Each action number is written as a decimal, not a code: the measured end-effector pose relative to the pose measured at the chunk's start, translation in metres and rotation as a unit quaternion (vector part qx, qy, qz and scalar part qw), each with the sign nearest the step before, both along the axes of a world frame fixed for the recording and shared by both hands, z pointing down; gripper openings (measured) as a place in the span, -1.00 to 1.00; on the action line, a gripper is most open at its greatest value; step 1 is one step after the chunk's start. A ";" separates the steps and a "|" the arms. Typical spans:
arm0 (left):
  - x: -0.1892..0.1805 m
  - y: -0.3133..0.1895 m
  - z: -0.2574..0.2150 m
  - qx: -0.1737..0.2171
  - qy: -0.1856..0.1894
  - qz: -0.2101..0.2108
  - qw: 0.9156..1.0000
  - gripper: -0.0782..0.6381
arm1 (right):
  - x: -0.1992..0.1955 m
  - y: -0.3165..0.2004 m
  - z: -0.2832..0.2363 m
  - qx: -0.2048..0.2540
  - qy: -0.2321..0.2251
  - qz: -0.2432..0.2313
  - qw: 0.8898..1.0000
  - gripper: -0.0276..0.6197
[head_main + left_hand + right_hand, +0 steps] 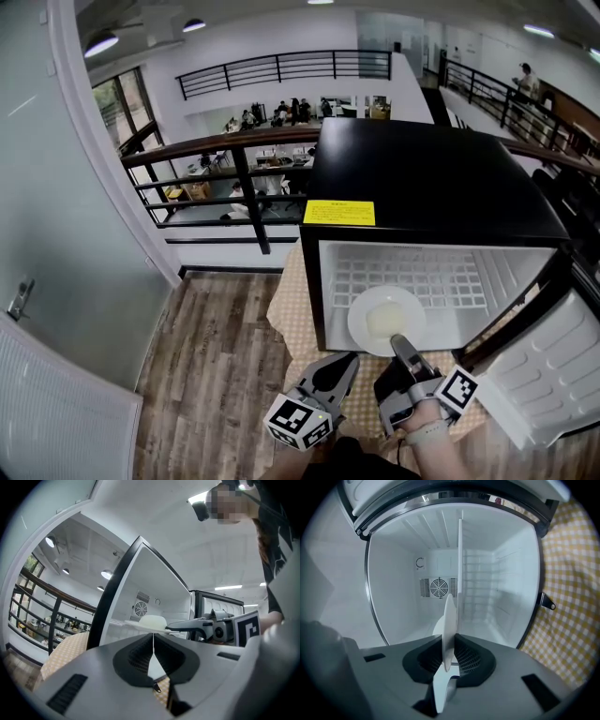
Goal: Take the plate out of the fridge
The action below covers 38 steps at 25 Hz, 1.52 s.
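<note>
Head view: fridge door cut off at frame's right. Plate sits at fridge's front opening, near rim hidden under right gripper. Left gripper is just outside fridge, left of plate. Left gripper view: jaws pressed together, empty; plate at fridge mouth ahead, apart. Right gripper view: plate edge-on, clamped btwn jaws, far part w/in fridge.
</note>
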<state>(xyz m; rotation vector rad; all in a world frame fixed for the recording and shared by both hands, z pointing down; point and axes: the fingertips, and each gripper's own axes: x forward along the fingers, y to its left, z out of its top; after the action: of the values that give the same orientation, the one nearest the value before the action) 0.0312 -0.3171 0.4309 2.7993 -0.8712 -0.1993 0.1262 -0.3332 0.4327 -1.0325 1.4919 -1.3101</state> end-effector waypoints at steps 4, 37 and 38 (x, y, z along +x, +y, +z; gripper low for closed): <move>-0.004 0.010 -0.002 0.002 -0.001 0.001 1.000 -0.75 | -0.003 0.010 -0.001 0.001 -0.002 0.001 1.000 -0.71; -0.027 0.081 -0.011 0.001 0.007 0.008 1.000 -0.75 | -0.021 0.089 0.015 -0.026 0.002 0.019 0.999 -0.71; -0.027 0.084 -0.011 0.000 0.007 0.008 1.000 -0.75 | -0.022 0.093 0.016 -0.027 0.001 0.020 0.999 -0.71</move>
<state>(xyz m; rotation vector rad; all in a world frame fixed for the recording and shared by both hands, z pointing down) 0.0037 -0.2326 0.4199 2.8012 -0.8448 -0.2165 0.1043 -0.2402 0.4488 -1.0936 1.4378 -1.3289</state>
